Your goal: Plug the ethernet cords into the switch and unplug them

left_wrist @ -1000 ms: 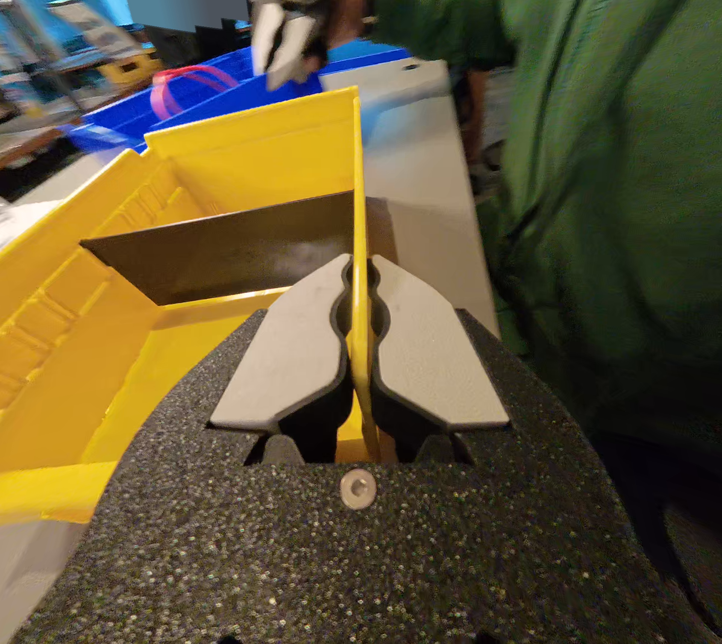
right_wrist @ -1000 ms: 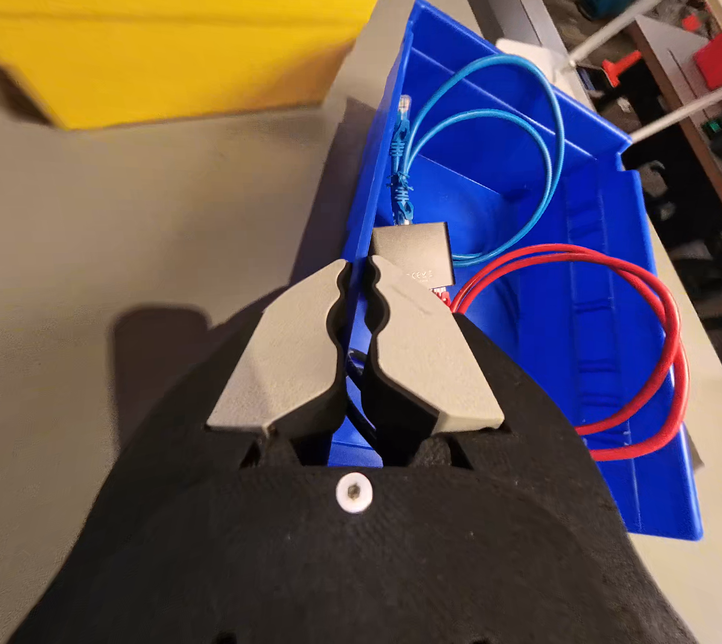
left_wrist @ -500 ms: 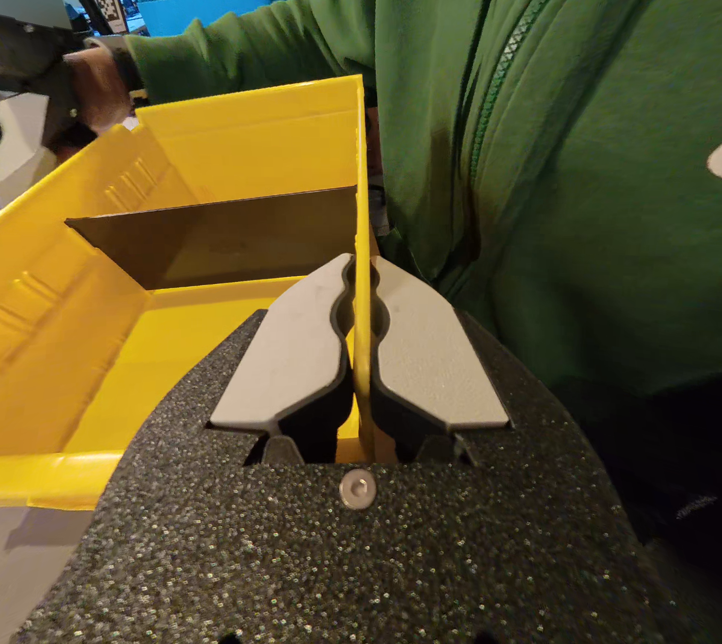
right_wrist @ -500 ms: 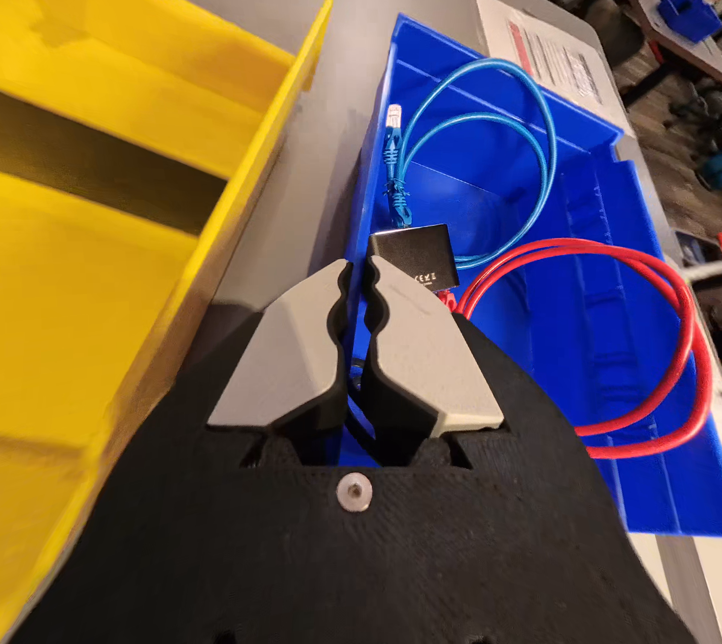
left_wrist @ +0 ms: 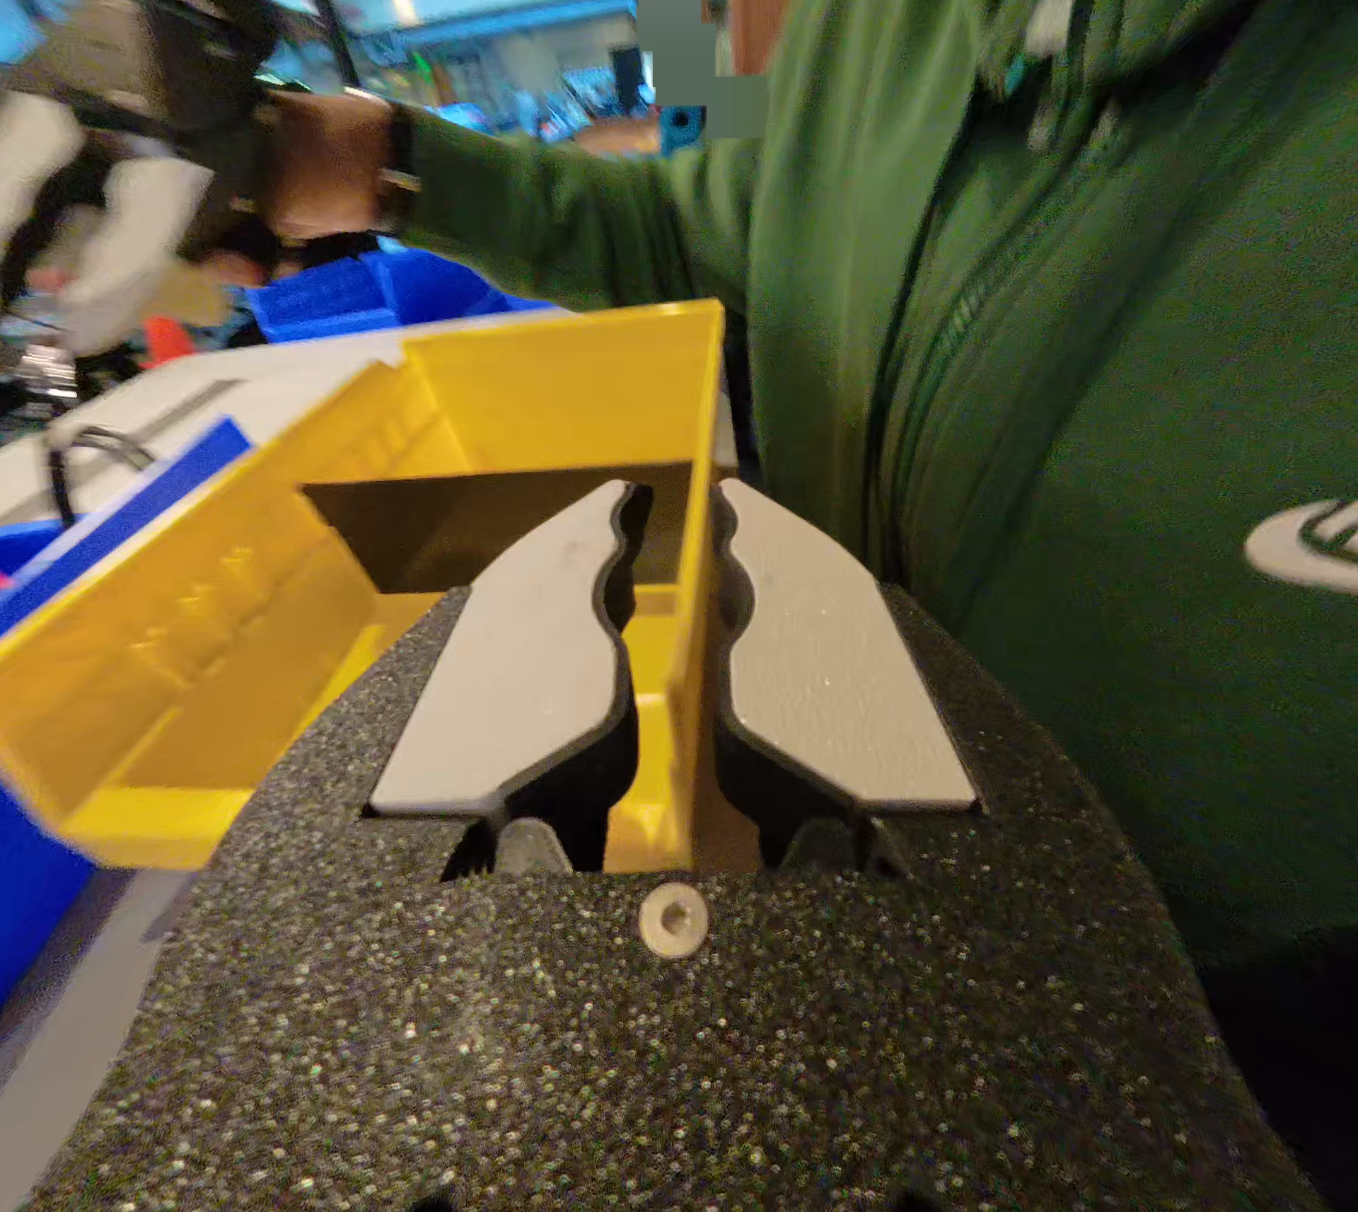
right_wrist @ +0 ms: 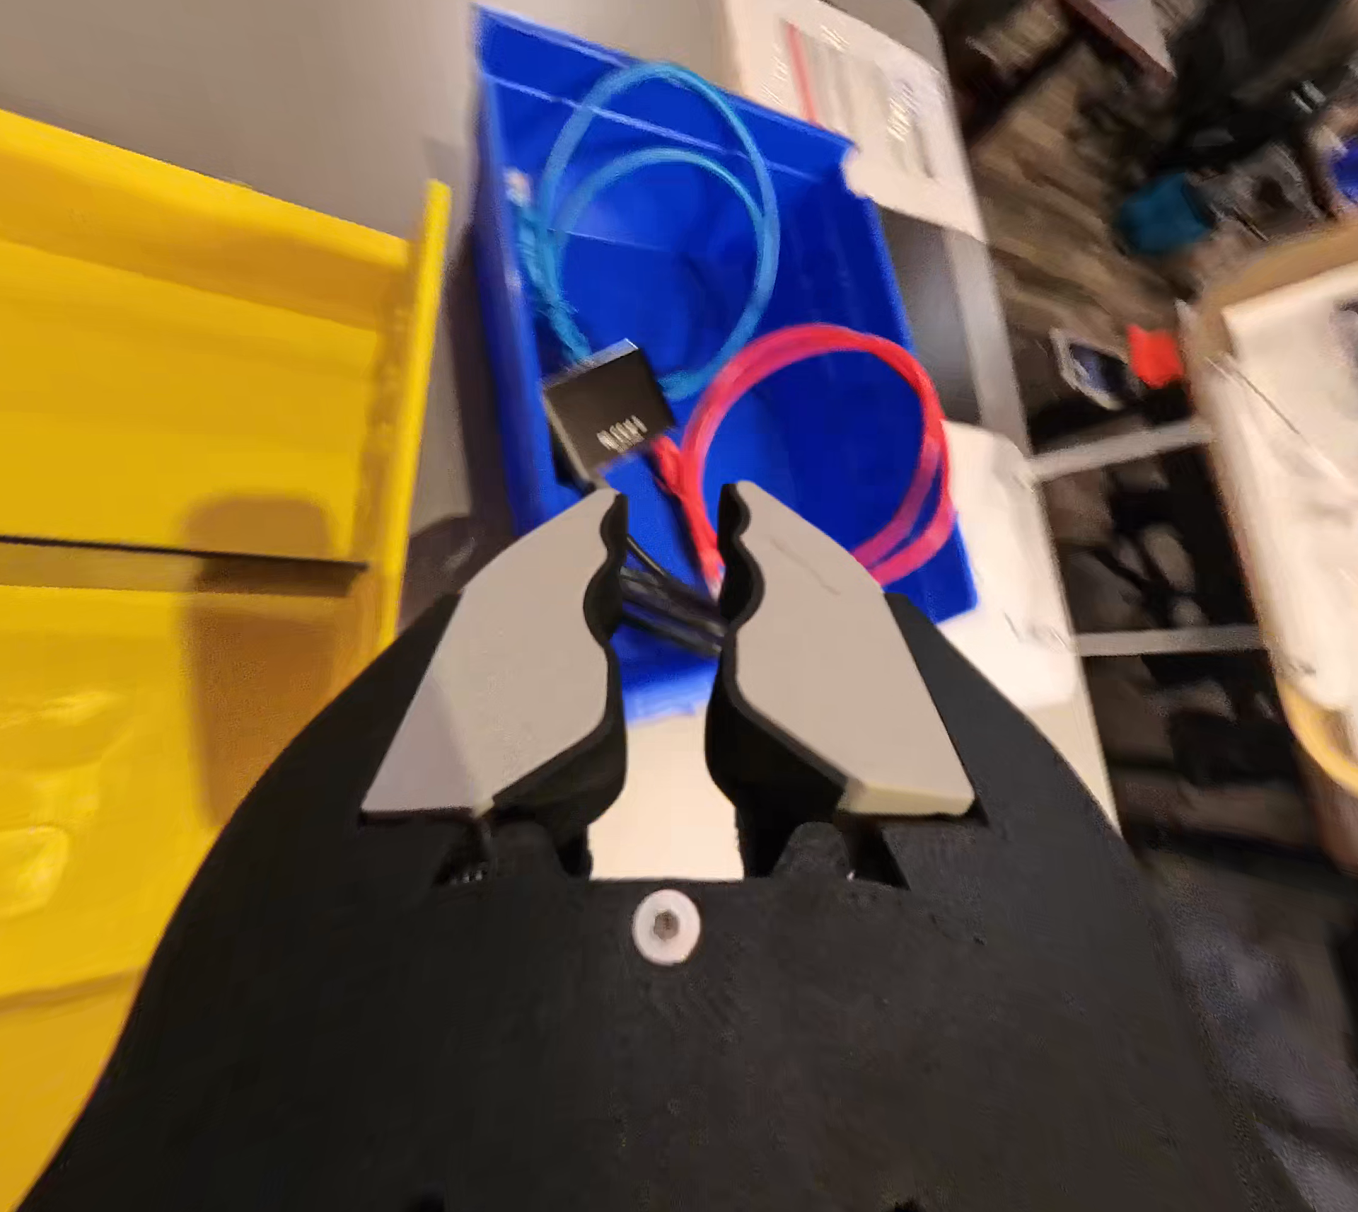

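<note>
A black switch [right_wrist: 610, 412] lies in a blue bin [right_wrist: 801, 441] with a coiled blue ethernet cord [right_wrist: 764, 236] and a coiled red one [right_wrist: 933, 434]. The blue cord's end reaches the switch's far side and the red cord's end lies by its near side; blur hides whether either is plugged in. A thin black cable [right_wrist: 669, 611] runs from the switch. My right gripper [right_wrist: 674, 493] is open and empty, just above the bin's near end. My left gripper [left_wrist: 680, 489] is open and straddles the right wall of a yellow bin [left_wrist: 558, 390].
The yellow bin [right_wrist: 220, 331] stands right beside the blue bin on a grey table [right_wrist: 257, 0] and has a dark divider [left_wrist: 470, 522]. A person in a green jacket [left_wrist: 1029, 441] stands close on the right. A white sheet [right_wrist: 845, 74] and a white box [right_wrist: 1021, 552] lie past the blue bin.
Both grippers have opened. The left has let go of the yellow bin's wall, the right of the blue bin's wall and drawn back. The yellow bin now stands beside the blue bin.
</note>
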Motion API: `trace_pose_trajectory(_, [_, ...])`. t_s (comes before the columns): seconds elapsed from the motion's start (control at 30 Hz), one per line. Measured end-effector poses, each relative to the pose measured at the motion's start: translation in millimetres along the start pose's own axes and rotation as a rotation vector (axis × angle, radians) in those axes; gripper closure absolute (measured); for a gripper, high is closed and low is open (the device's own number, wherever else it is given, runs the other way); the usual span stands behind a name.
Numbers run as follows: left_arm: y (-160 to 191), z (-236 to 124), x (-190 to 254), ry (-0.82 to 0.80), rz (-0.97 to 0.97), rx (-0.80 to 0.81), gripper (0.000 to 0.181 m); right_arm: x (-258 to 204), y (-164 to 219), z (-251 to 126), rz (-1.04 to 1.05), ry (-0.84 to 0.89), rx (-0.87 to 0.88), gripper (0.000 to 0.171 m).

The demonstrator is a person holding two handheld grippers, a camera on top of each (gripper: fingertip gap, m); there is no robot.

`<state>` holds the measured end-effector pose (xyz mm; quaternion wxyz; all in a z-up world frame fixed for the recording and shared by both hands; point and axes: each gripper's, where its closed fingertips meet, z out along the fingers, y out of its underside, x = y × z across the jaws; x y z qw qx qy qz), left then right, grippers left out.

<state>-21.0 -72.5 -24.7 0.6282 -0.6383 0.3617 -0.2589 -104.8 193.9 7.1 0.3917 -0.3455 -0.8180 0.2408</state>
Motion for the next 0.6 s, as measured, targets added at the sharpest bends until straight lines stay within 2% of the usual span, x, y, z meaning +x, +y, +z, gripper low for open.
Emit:
trace_pose_trajectory(0.07, [-18.7, -20.8, -30.7, -0.155, -0.053, 0.052, 0.156, 9.9, 14.8, -27.3, 0.094, 0.095, -0.106, 0.139])
trace_pose_trajectory(0.13, [-22.1, -48.9, -82.1, -0.405, -0.162, 0.038, 0.140, -2.4, 32.3, -51.6, 0.263, 0.107, -0.169, 0.128])
trace_pose_trajectory(0.2, [-10.5, -81.3, -132.1, -0.629, -0.310, -0.005, 0.133, -32.6, 49.7, -68.1, 0.351, 0.048, -0.191, 0.126])
trace_pose_trajectory(0.27, [8.9, -106.8, -171.7, -0.769, -0.488, -0.039, 0.133, -60.9, 78.1, -80.9, 0.384, 0.016, -0.292, 0.123])
trace_pose_trajectory(0.33, [29.2, -116.3, -199.5, -0.795, -0.643, -0.079, 0.133, -76.3, 99.7, -94.9, 0.439, 0.040, -0.372, 0.114])
trace_pose_trajectory(0.43, [41.5, -113.6, -230.2, -0.737, -0.796, -0.070, 0.130, -88.5, 107.7, -118.4, 0.567, 0.081, -0.372, 0.108])
trace_pose_trajectory(0.5, [51.6, -114.9, -247.7, -0.758, -0.816, -0.124, 0.129, -97.8, 111.6, -132.2, 0.643, 0.083, -0.367, 0.109])
trace_pose_trajectory(0.6, [74.6, -114.2, -262.4, -0.784, -0.826, -0.267, 0.128, -124.8, 117.9, -135.9, 0.772, -0.012, -0.364, 0.115])
